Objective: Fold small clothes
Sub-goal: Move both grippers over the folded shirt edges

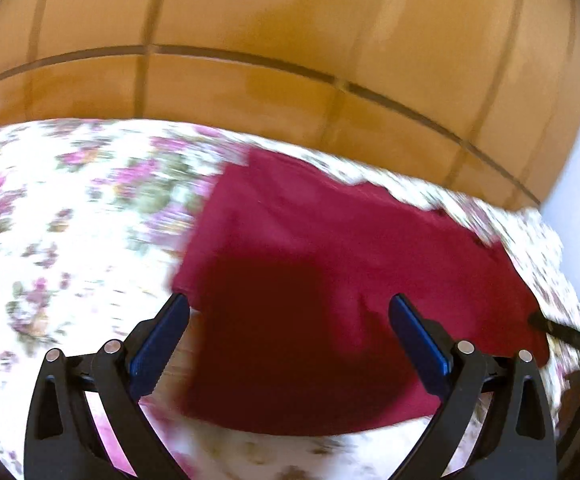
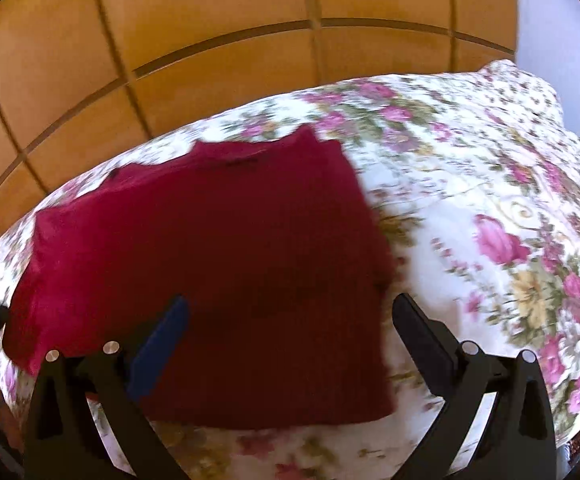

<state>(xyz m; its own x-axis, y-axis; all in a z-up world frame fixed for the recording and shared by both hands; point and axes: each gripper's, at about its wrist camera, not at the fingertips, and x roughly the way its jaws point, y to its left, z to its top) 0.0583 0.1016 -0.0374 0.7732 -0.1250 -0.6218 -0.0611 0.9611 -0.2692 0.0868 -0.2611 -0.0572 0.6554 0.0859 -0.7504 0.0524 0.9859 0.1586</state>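
While the red garment (image 1: 329, 280) lies flat at twelve o'clock on the floral bed (image 1: 70, 220), seemingly part-folded, my left tool (image 1: 290, 308) and right tool (image 2: 290, 308) hover spread apart, empty; folds remain.

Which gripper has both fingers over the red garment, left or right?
Neither fully. The left gripper comes closest: its right finger is over the garment, its left finger at the garment's edge. The right gripper has its right finger over the floral bedspread.

No readable text, labels, brands, numbers or signs in either view.
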